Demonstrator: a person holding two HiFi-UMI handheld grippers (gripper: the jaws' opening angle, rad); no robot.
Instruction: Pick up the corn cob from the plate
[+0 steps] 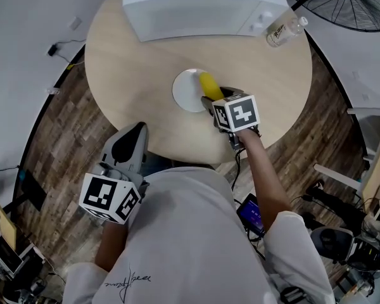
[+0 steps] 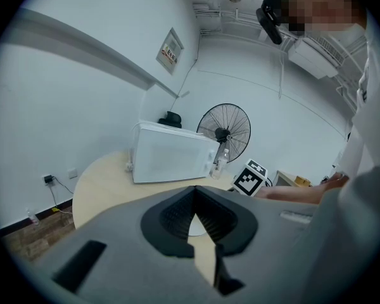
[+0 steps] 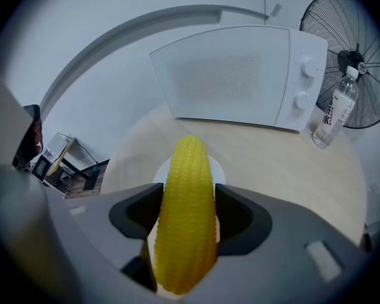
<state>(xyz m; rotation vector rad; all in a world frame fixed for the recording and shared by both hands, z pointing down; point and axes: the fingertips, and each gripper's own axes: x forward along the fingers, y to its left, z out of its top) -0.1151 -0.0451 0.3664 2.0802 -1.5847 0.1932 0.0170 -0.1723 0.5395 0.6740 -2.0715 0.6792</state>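
A yellow corn cob [image 3: 186, 214] is clamped between the jaws of my right gripper [image 3: 185, 223], which is shut on it. In the head view the corn cob [image 1: 208, 85] pokes out over the right part of a small white plate [image 1: 187, 91] on the round wooden table [image 1: 133, 56]. The plate [image 3: 216, 168] shows just behind the cob in the right gripper view. My left gripper [image 1: 128, 145] hangs near the table's front edge, off the tabletop; its jaws are shut [image 2: 196, 223] with nothing between them.
A white microwave [image 1: 196, 6] stands at the back of the table, with a clear water bottle [image 1: 284, 30] lying to its right. A floor fan [image 1: 348, 2] stands beyond the table at the far right. Wood floor surrounds the table.
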